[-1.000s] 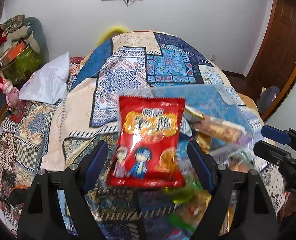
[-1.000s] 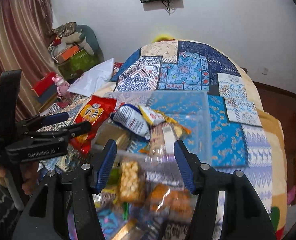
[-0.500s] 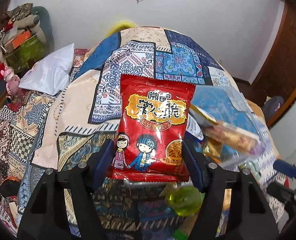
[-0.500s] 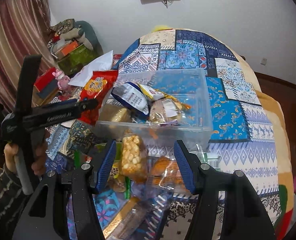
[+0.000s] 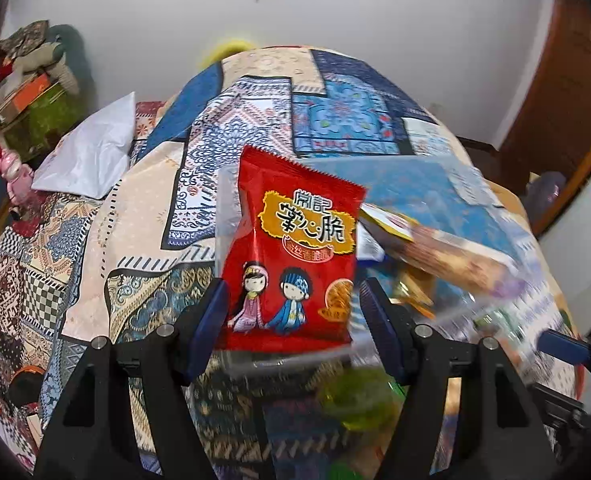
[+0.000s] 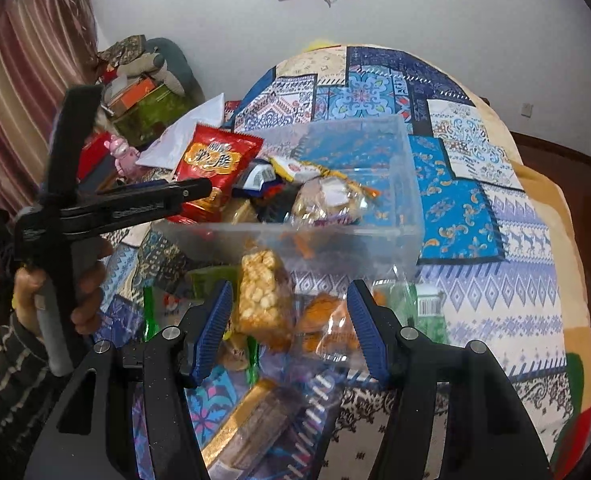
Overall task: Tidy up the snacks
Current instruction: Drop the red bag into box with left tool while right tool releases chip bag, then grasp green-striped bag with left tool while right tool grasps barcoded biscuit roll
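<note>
Left wrist view: the left gripper (image 5: 291,312), jaws clamped on the sides of a red snack packet (image 5: 291,256) printed with two cartoon children, holds it upright over the clear plastic bin's (image 5: 435,196) left end; half a second ago the packet stood higher in view. Right wrist view: the right gripper (image 6: 289,328), jaws apart and empty, hovers over a puffed-rice bar (image 6: 261,300) before the bin (image 6: 375,232), which now looms nearer than before

the red snack bag (image 5: 291,264) carries large chinese characters reading 掌心脆 on a yellow patch, with smaller 常記 above. a barcode shows on a green packet (image 6: 429,312), its digits too small to read.
</note>
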A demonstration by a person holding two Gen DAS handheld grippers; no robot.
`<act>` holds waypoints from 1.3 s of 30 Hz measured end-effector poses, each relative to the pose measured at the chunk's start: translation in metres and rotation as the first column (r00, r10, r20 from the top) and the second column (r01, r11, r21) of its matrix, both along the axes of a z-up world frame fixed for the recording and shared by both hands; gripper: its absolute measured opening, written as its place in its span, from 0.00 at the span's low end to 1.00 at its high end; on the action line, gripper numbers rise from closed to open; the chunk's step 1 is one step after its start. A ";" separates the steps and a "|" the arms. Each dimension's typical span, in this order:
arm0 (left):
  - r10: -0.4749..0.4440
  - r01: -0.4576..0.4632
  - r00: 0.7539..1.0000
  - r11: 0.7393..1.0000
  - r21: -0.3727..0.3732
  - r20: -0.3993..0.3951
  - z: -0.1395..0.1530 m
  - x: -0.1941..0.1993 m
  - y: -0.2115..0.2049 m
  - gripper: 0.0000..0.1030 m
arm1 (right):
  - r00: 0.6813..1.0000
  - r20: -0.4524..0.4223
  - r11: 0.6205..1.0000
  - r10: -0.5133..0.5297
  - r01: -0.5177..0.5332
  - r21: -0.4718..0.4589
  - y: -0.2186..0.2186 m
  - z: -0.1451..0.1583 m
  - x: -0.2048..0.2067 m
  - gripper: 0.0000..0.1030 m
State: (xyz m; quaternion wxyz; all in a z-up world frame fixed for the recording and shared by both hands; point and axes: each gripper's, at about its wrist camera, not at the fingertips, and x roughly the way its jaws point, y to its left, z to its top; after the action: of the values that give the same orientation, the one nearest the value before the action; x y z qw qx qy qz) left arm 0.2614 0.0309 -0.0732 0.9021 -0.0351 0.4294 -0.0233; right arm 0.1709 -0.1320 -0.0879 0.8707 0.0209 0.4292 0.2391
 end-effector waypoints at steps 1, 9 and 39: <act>-0.010 0.010 1.000 1.000 0.011 0.008 0.005 -0.007 -0.001 0.66 | 1.000 -0.002 1.000 0.001 -0.001 0.000 0.000 -0.001 -0.003 0.54; -0.063 0.062 0.998 0.997 0.050 0.020 0.019 -0.071 -0.001 0.67 | 0.998 -0.064 1.000 0.009 -0.008 0.008 0.005 -0.016 -0.037 0.54; -0.149 0.156 0.985 0.984 0.085 -0.083 -0.030 -0.081 -0.071 0.91 | 0.987 -0.152 0.995 0.041 -0.055 -0.084 -0.034 -0.060 -0.082 0.45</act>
State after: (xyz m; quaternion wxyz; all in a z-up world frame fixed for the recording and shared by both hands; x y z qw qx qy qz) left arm 0.1807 -0.0397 -0.1032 0.8814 0.0383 0.4654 -0.0716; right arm 0.0887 -0.1664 -0.1477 0.8300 -0.0100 0.5041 0.2386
